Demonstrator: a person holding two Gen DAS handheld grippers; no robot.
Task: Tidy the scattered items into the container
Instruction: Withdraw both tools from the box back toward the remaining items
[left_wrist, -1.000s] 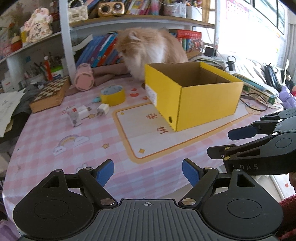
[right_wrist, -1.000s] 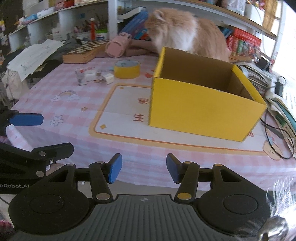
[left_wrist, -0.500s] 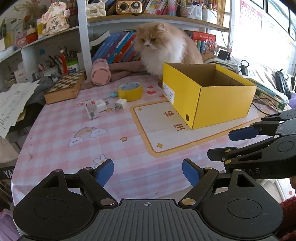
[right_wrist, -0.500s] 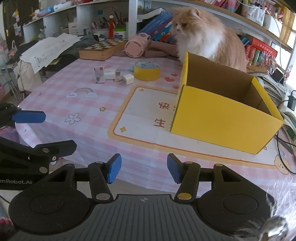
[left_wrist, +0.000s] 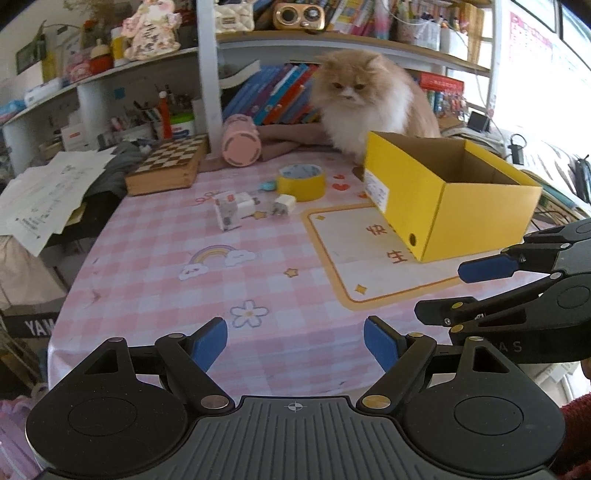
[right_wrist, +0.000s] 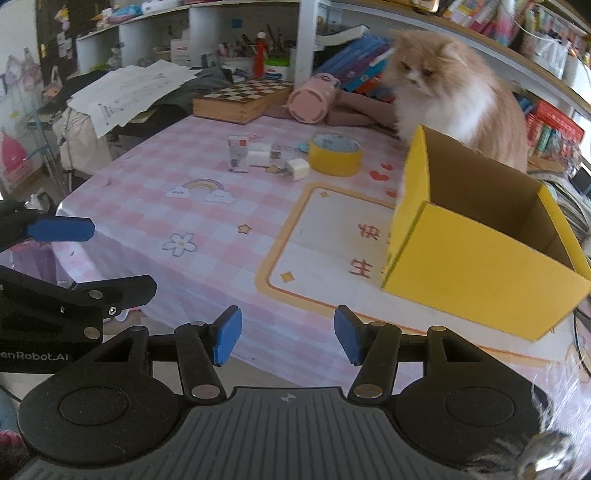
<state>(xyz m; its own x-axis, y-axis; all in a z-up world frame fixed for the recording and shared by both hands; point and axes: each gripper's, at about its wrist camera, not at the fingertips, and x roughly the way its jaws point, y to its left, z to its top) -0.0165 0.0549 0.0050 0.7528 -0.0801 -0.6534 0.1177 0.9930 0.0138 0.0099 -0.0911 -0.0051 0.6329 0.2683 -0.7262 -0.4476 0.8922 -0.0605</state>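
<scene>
An open, empty yellow cardboard box (left_wrist: 443, 206) (right_wrist: 480, 258) stands on the right of the pink checked tablecloth. Left of it, further back, lie a yellow tape roll (left_wrist: 301, 181) (right_wrist: 334, 153), a white plug (left_wrist: 282, 204) (right_wrist: 297, 169), a white adapter (left_wrist: 243, 203) (right_wrist: 258, 158) and a small printed carton (left_wrist: 226, 212) (right_wrist: 237, 153). My left gripper (left_wrist: 295, 343) hovers open over the near table edge with nothing between its pads. My right gripper (right_wrist: 288, 339) is beside it on the right, also open and holding nothing. All the items are well ahead of both.
A fluffy orange-and-white cat (left_wrist: 362, 107) (right_wrist: 450, 88) sits right behind the box, facing me. At the table's back lie a chessboard case (left_wrist: 166, 166) and a pink cylinder (left_wrist: 240, 142), with full shelves behind. Loose papers (left_wrist: 48, 195) hang off the left; cables (left_wrist: 517, 147) trail at the right.
Both grippers have swung left along the near table edge, so the box sits further right in each view and the small items more central. The cat has lifted its head.
</scene>
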